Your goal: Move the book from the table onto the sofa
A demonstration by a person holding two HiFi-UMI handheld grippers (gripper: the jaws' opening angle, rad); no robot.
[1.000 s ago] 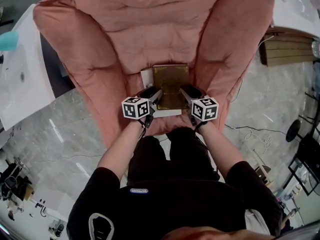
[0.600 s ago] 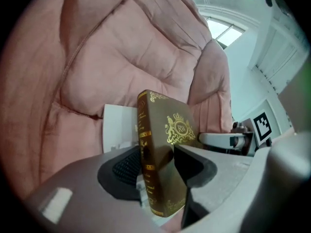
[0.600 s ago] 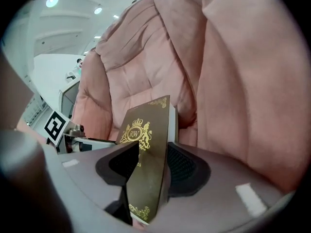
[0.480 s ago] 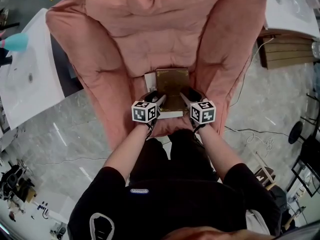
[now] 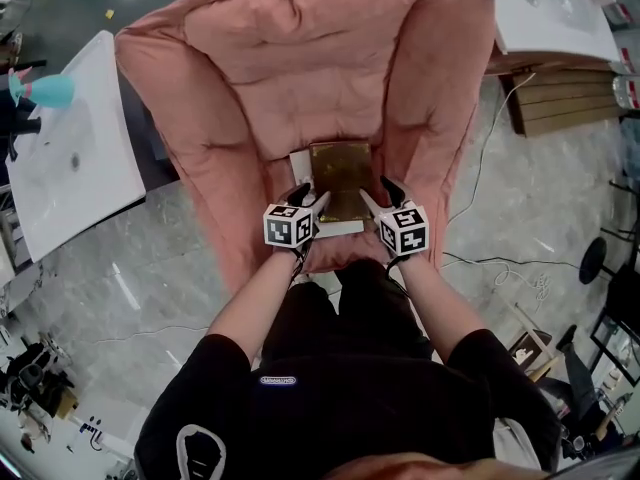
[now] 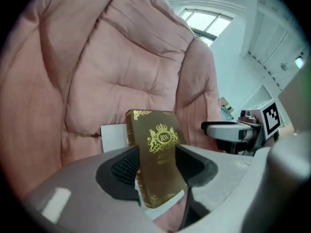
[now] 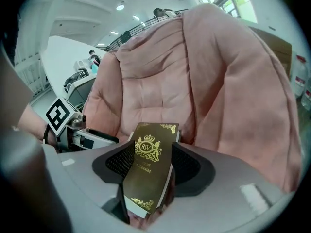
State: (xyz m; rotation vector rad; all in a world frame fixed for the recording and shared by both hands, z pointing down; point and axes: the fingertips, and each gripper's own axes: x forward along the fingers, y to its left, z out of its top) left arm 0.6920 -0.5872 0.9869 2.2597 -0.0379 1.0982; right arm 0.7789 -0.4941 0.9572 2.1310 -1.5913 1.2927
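Straddling brown gilt-crested book (image 5: 342, 168) on pink sofa (image 5: 300, 58): left gripper (image 5: 311, 196) jaws spread, right gripper (image 5: 380, 192) jaws just opening.

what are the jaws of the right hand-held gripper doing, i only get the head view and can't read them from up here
Observer: In the right gripper view the right hand-held gripper has its jaws apart. They have just been opening; the book shows between the pads, and neither looks pressed on it.
Operator: and the left one
Observer: The left gripper view shows the left hand-held gripper with its jaws apart too, the book in the gap.
Operator: anything printed on the cover
Observer: A gold crest with the letters RW, facing up from the sofa seat.
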